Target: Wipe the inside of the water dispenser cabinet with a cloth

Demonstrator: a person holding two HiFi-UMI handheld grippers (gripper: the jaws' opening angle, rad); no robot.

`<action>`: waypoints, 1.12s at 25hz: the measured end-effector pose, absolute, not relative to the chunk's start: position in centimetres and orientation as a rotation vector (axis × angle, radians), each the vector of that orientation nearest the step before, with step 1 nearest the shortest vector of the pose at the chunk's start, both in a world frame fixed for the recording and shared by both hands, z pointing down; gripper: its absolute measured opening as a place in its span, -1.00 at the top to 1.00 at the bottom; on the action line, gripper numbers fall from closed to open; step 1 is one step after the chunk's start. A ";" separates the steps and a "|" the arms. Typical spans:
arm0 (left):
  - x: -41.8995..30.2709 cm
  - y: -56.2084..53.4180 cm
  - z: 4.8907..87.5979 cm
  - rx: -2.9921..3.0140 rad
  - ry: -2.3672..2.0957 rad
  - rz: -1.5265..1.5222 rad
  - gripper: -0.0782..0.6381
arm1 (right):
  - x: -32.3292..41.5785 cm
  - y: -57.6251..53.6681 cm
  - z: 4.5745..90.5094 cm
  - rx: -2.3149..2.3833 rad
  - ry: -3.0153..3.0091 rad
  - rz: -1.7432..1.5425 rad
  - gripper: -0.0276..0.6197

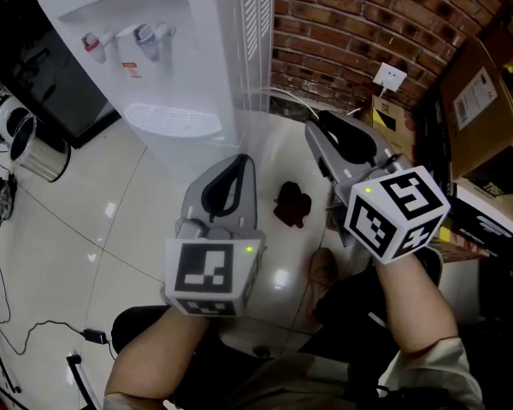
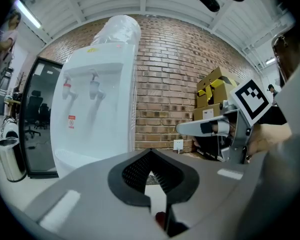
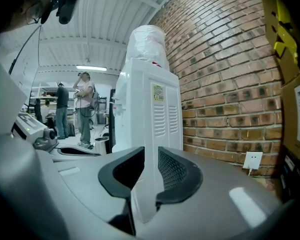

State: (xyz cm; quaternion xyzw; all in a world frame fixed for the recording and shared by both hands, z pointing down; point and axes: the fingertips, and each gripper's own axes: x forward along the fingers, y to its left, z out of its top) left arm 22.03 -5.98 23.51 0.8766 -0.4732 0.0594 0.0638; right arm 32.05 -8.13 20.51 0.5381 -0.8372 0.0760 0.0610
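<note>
The white water dispenser (image 1: 167, 54) stands on the pale tiled floor (image 1: 111, 220) against the brick wall (image 1: 350, 24), and its two taps (image 1: 120, 39) show on the front above the drip tray. The cloth (image 1: 291, 204), dark red and crumpled, lies on the floor in front of the dispenser and apart from it; in the head view it is between the two grippers and lower than them, and neither touches it. The left gripper (image 1: 239, 165) points toward the dispenser with its jaws together, the tips meeting, and there is nothing between them. The right gripper (image 1: 323, 125) is beside it, nearer to the wall; its jaws stand a little apart with a narrow gap, and through this gap the right gripper view shows only the white side of the dispenser, so it holds nothing. A wall socket (image 1: 391, 77) with a white cable is low on the bricks, and cardboard boxes (image 1: 483, 101) are stacked at the right. A metal bin (image 1: 34, 148) stands at the left of the dispenser. In the right gripper view two persons (image 3: 85, 109) stand far behind.
</note>
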 end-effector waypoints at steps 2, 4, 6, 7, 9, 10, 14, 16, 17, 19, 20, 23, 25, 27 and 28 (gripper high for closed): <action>21.5 -6.5 23.8 2.638 -1.445 0.191 0.78 | 32.1 -9.1 20.9 1.630 -2.521 0.237 0.60; 21.0 -7.1 24.0 2.643 -1.466 0.188 0.78 | 32.0 -10.0 21.3 1.633 -2.510 0.241 0.59; 20.6 -7.7 24.2 2.647 -1.485 0.186 0.78 | 31.8 -10.8 21.6 1.629 -2.504 0.249 0.58; 20.4 -7.9 24.3 2.640 -1.488 0.191 0.78 | 31.6 -11.2 21.7 1.625 -2.504 0.251 0.56; 20.1 -8.2 24.7 2.624 -1.491 0.198 0.78 | 31.3 -11.9 21.6 1.619 -2.506 0.241 0.55; 20.1 -8.4 24.9 2.621 -1.495 0.196 0.78 | 31.2 -12.2 21.5 1.617 -2.508 0.226 0.55; 20.0 -8.8 25.5 2.649 -1.514 0.210 0.78 | 31.1 -13.1 21.3 1.610 -2.502 0.162 0.55; 19.7 -8.9 26.3 2.651 -1.536 0.235 0.78 | 31.2 -13.6 21.9 1.601 -2.502 0.172 0.56; 19.6 -8.9 26.7 2.645 -1.549 0.243 0.78 | 31.3 -13.8 22.3 1.596 -2.500 0.181 0.56; 19.3 -9.1 27.5 2.627 -1.566 0.250 0.78 | 31.8 -14.5 23.5 1.595 -2.480 0.179 0.56; 19.3 -9.2 27.9 2.616 -1.568 0.250 0.78 | 32.2 -14.7 24.3 1.600 -2.460 0.172 0.56; 19.1 -9.6 29.6 2.585 -1.577 0.274 0.78 | 33.2 -15.1 27.9 1.586 -2.401 0.200 0.49; 19.0 -10.0 31.0 2.562 -1.582 0.316 0.78 | 33.4 -15.4 30.6 1.554 -2.380 0.257 0.43; 19.2 -10.3 32.5 2.531 -1.572 0.362 0.78 | 33.7 -15.8 32.9 1.524 -2.362 0.297 0.37; 19.4 -10.3 33.3 2.519 -1.562 0.385 0.78 | 33.8 -15.9 33.9 1.514 -2.353 0.311 0.35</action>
